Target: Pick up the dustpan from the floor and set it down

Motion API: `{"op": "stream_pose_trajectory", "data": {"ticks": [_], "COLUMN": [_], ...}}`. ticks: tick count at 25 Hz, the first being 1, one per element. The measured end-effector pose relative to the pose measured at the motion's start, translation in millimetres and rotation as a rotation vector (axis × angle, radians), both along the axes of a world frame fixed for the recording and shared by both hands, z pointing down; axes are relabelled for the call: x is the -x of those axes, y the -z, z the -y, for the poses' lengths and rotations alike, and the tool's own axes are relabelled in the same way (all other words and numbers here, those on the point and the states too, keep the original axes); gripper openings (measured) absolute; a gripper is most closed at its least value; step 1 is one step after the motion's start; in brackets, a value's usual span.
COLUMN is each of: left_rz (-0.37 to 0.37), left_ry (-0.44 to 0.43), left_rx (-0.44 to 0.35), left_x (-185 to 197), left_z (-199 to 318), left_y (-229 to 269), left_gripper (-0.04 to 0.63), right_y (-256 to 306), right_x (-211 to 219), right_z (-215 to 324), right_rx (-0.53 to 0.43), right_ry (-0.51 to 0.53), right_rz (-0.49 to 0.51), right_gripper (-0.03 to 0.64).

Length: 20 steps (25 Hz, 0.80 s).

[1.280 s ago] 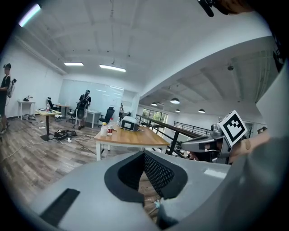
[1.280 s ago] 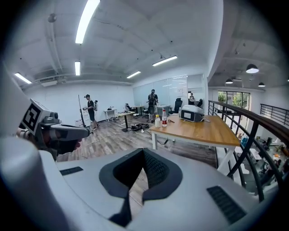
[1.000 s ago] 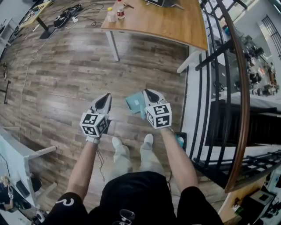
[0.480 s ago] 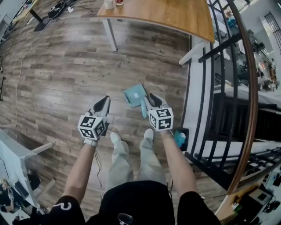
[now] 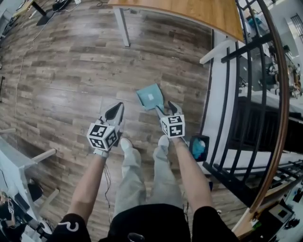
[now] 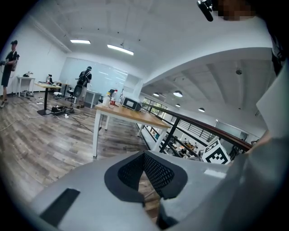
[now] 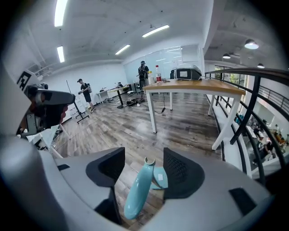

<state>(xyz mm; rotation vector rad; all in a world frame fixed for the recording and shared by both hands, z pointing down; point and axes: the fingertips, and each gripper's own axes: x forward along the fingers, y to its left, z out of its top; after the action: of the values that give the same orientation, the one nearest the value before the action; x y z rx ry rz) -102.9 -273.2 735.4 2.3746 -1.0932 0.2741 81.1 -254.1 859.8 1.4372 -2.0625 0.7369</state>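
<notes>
Center frame, the teal dustpan (image 5: 150,97) rests on the wood floor (image 5: 71,80), its pan toward the table (image 5: 189,12) at the top edge. The right gripper (image 5: 167,109) stands over its handle, jaws just opened wide, with the handle loose between them and neither pad pressing it. Left of it, the left gripper (image 5: 115,111) hangs empty, jaws closed together.

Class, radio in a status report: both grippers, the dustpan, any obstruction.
Left gripper shut, empty. Right gripper jaws just been opening, handle loose between them. Dustpan down on floor. Nothing in the way.
</notes>
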Motion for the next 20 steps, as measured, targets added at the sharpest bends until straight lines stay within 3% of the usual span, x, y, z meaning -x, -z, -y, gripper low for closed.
{"op": "stream_pose_trajectory", "data": {"ticks": [12, 20], "left_rz": [0.009, 0.017], "left_ry": [-0.065, -0.070], "left_rx": [-0.003, 0.005], "left_x": [-11, -22], "left_z": [2, 2], "left_y": [-38, -55], "left_gripper": [-0.003, -0.003], "right_y": [-70, -82], "right_x": [9, 5], "right_z": [-2, 2], "right_rx": [0.093, 0.078], "right_ry": [-0.033, -0.037], "right_rz": [-0.065, -0.095], "right_gripper": [0.250, 0.163]}}
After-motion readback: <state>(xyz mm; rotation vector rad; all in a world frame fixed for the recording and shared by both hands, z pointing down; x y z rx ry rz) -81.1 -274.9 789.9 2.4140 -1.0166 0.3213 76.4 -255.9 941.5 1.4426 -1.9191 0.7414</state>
